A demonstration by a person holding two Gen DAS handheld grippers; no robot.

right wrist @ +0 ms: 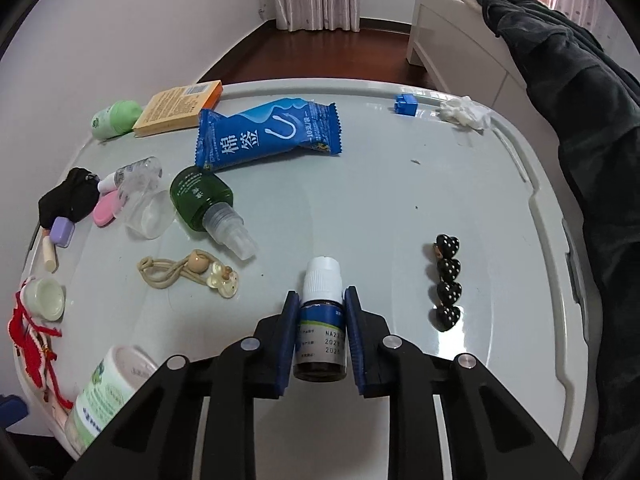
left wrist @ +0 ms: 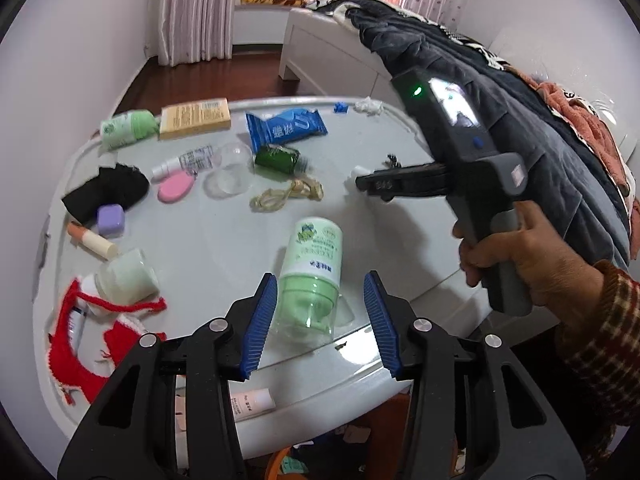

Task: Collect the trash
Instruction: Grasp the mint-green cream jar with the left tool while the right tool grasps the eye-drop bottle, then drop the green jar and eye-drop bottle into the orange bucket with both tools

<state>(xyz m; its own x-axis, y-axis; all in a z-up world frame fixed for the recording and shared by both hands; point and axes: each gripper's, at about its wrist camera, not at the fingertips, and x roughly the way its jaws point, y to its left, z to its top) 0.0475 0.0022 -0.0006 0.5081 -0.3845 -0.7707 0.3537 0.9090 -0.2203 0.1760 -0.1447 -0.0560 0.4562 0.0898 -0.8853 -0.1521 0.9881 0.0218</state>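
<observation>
The right gripper (right wrist: 322, 330) has its blue fingers (right wrist: 289, 332) pressed against both sides of a small dark dropper bottle (right wrist: 321, 340) with a white cap and a blue label, which lies on the pale table (right wrist: 400, 200) with its cap pointing away from the gripper. To the right of that bottle, well apart, lies a black hair clip (right wrist: 448, 280) made of four dotted hearts; to its left lies a beige hair tie (right wrist: 188, 274) with beads. Beyond the hair tie, a green bottle (right wrist: 200, 196) with a clear nozzle lies on its side, and behind that a blue packet (right wrist: 268, 134) of cotton swabs. A crumpled white tissue (right wrist: 464, 112) sits at the far right edge of the table, near a small blue block (right wrist: 405, 104). The left gripper (left wrist: 320, 320) hangs with its fingers (left wrist: 260, 324) standing apart on either side of a light green bottle (left wrist: 310, 276) with a clear cap, which lies near the table's front edge; the pads do not touch it. A hand (left wrist: 528, 264) in a checked sleeve holds the right gripper's handle.
</observation>
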